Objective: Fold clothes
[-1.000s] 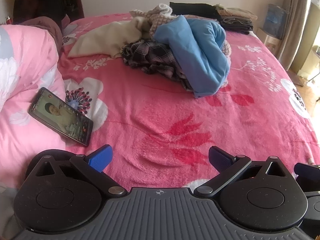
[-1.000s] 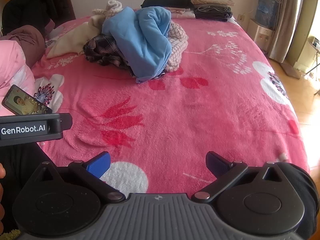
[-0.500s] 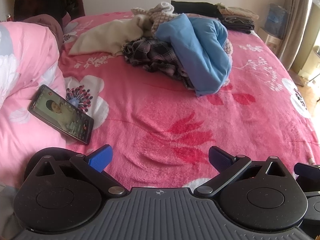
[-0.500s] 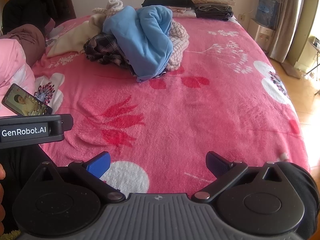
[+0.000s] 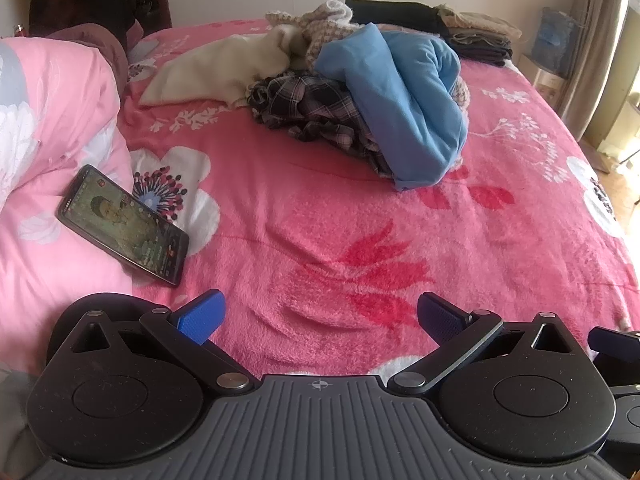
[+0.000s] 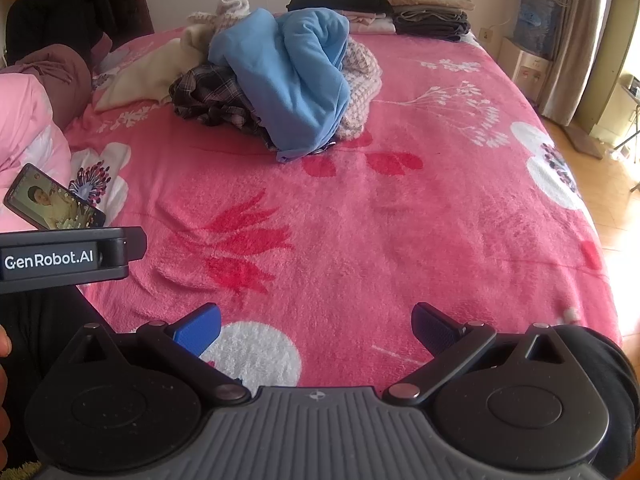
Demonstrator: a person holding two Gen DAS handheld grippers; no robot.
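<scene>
From the left wrist camera, the left hand-held gripper hovered low over the near edge of the bed, its two blue-padded fingers spread wide apart with nothing between them. Well ahead of it and slightly to the right lay the pile of unfolded clothes: a blue garment draped over the top, a dark plaid garment beneath it on the left, a cream garment spread further left, and a knitted piece behind. Beyond the pile, at the far edge of the bed, sat a stack of folded clothes. Ahead and to the left of the hand-held gripper a phone with a lit screen rested against a pink quilt.

From the right wrist camera, the right hand-held gripper was likewise held low above the near part of the bed, fingers wide apart and empty. The clothes pile lay well ahead and a little to the left, the blue garment on top, the plaid one to its left and the knit showing on its right. The folded stack stood further back against the wall. The left hand-held gripper, seen side on, sat just to the left, with the phone beyond it.
</scene>
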